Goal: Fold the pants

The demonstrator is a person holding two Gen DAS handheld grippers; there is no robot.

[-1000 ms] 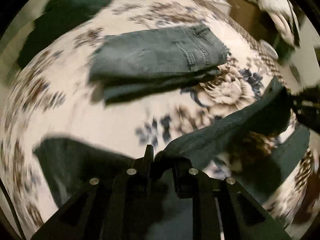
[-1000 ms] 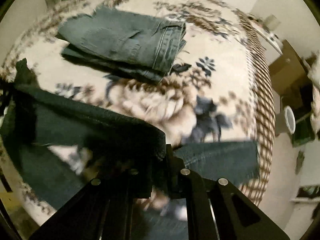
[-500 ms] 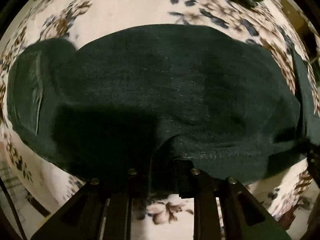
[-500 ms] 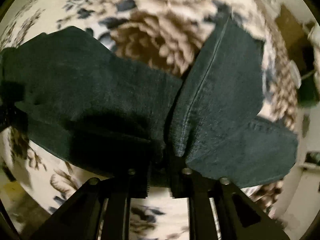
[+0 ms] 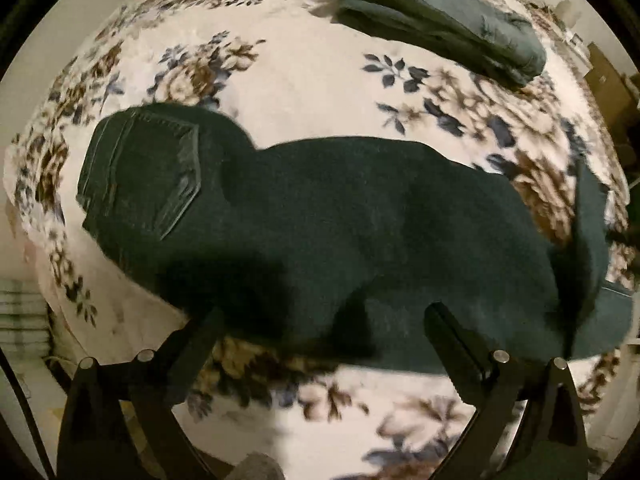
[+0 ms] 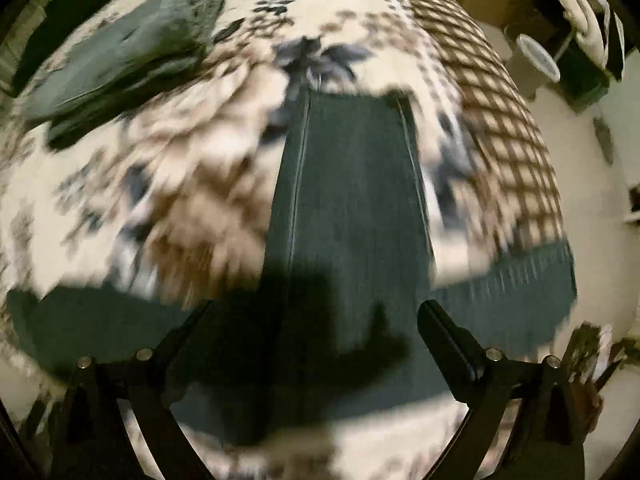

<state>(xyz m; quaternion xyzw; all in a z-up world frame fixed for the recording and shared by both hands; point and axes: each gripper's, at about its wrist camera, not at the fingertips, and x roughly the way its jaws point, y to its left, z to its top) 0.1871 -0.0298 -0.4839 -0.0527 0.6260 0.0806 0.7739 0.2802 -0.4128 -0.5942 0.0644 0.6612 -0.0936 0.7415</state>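
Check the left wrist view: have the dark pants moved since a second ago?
Yes. The dark pants, then hanging from the shut jaws, now lie on the floral blanket.

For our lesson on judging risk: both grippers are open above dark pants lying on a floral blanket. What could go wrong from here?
1. The dark pants lie bunched and uneven, so the next fold may come out crooked.
2. One leg sticks out sideways and could be missed.
3. The folded jeans lie nearby; a wide sweep might disturb them.

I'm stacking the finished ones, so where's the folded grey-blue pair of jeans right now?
The folded grey-blue jeans lie on the floral blanket, top right in the left wrist view and top left in the right wrist view, beyond and apart from the dark green pants.
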